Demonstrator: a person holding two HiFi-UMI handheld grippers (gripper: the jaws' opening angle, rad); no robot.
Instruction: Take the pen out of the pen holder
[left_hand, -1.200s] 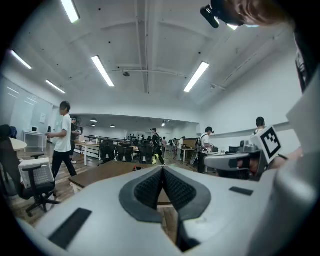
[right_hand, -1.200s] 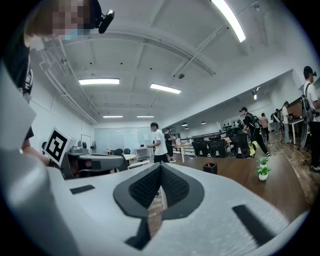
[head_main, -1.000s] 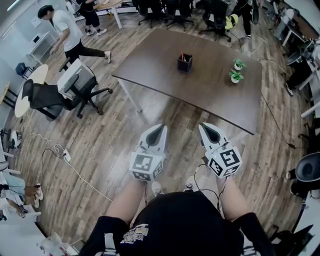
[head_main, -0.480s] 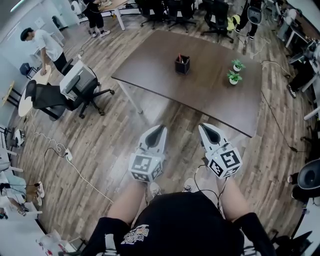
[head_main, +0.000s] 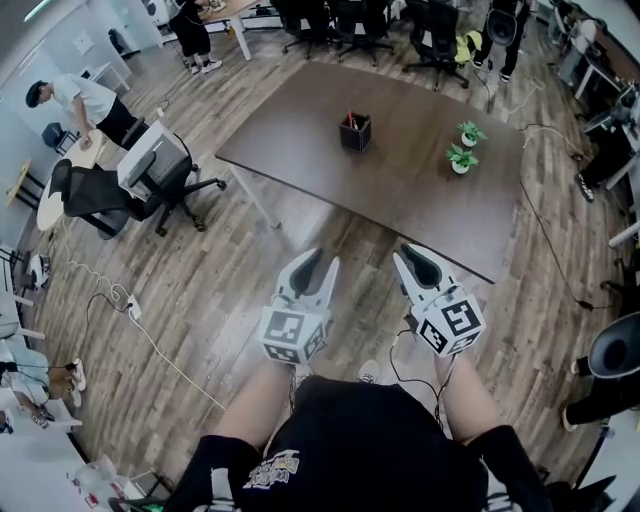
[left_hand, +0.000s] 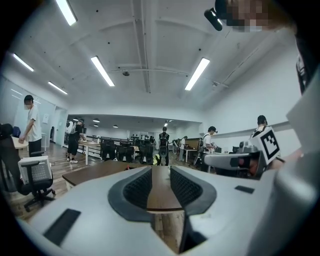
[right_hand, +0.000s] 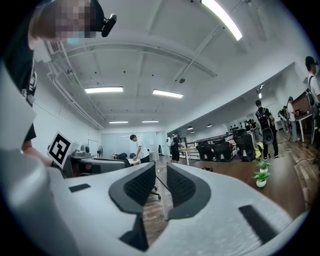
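- The left gripper (head_main: 318, 263) and right gripper (head_main: 416, 260) are held side by side in front of the person, over the wooden floor (head_main: 200, 300) and well short of the table (head_main: 400, 200). This reads as an approach, not yet a reach.
- The fingers of both are opening with nothing between them, probably in readiness for the pen.
- The left gripper view frames only the table's near edge in the gap of the left gripper (left_hand: 161, 172). The right gripper (right_hand: 160, 172) looks past the table's near corner at floor.
- The pen holder (head_main: 355, 132) stands upright toward the table's left end, in from every edge, with the pens (head_main: 350, 119) sticking out of its top. Nothing has been taken out.
- Two small potted plants (head_main: 463, 145) sit nearer the table's right edge, apart from the holder and clear of a reach to it.
- Only the head view shows how far the holder lies from the grippers. The right gripper view catches the plants (right_hand: 260, 178) at table height, with the holder a small dark shape beyond.
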